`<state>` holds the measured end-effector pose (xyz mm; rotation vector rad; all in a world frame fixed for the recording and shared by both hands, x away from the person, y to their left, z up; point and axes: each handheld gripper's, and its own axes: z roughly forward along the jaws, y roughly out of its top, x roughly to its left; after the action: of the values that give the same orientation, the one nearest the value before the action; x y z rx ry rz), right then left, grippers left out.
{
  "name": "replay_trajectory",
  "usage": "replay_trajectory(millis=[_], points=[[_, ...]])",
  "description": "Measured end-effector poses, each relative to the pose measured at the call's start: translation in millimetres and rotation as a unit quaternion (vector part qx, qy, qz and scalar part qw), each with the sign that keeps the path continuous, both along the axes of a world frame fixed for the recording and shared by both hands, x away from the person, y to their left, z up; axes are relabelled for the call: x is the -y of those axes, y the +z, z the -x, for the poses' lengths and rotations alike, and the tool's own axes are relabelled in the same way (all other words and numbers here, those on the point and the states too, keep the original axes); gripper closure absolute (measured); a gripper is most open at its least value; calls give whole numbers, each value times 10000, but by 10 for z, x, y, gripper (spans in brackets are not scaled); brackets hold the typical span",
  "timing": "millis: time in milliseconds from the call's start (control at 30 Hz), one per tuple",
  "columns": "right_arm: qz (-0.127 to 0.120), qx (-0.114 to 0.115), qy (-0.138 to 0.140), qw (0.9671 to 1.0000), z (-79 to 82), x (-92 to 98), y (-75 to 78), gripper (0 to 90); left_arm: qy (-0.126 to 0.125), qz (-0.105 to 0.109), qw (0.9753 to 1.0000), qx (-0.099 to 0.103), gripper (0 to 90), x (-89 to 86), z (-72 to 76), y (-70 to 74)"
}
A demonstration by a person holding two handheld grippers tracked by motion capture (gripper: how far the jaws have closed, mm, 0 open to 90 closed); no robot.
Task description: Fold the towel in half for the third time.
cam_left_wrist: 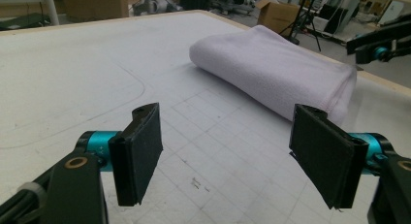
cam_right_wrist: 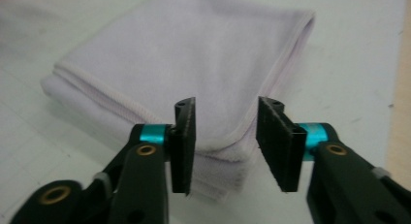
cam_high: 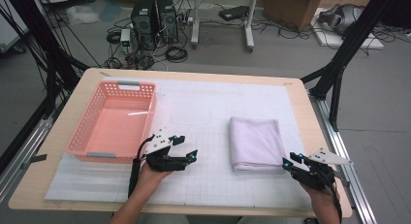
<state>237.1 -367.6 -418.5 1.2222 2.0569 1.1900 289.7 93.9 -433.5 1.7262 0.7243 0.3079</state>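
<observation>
1. The high view looks down on a pale wooden table [cam_high: 300, 95] covered by a white gridded mat [cam_high: 208, 107]. A folded lilac towel [cam_high: 255, 143] lies flat on the mat, right of the middle, toward the near edge.
2. A pink plastic basket [cam_high: 94, 115] with slotted walls stands on the left part of the mat, well apart from the towel. It shows in the high view.
3. The left gripper [cam_high: 186, 147] is held over the mat just beside the basket's near right corner, pointing right toward the towel, with a clear stretch of mat between them.
4. The right gripper [cam_high: 293, 160] sits at the towel's near right corner, close to the table's right edge.
5. The left gripper view adds the detail of its jaws: they stand wide apart with nothing between them, hovering over bare grid lines. Beyond them the towel [cam_left_wrist: 276, 69] lies as a thick, soft stack, and the other gripper [cam_left_wrist: 383, 42] shows at the far right edge.
6. The right gripper view shows its own jaws partly parted, gripping nothing, straddling the towel's [cam_right_wrist: 184, 54] near corner. Here the stitched hem and stacked layers of the fold are plain, which the high view is too distant to show.
7. Whether the right jaws touch the cloth cannot be told.
8. The floor beyond the table, with computer towers [cam_high: 155, 20] and cardboard boxes [cam_high: 291, 8], appears in the high view.
</observation>
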Motion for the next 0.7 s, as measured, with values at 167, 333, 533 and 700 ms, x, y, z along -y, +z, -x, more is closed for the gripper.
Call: replay_trajectory(millis=[167, 333, 533, 700], points=[[-208, 298, -312, 9989, 84, 72, 46, 351, 114, 6, 9999, -125, 238, 0, 5, -2], [-82, 311, -506, 9982, 87, 112, 37, 265, 193, 71, 9997, -144, 220, -2, 12, -5], [-95, 342, -524, 9980, 66, 136, 54, 208, 234, 91, 9996, -113, 220, -8, 5, -4], [-30, 292, -487, 9984, 62, 150, 29, 207, 279, 104, 9995, -126, 221, -34, 4, -7]])
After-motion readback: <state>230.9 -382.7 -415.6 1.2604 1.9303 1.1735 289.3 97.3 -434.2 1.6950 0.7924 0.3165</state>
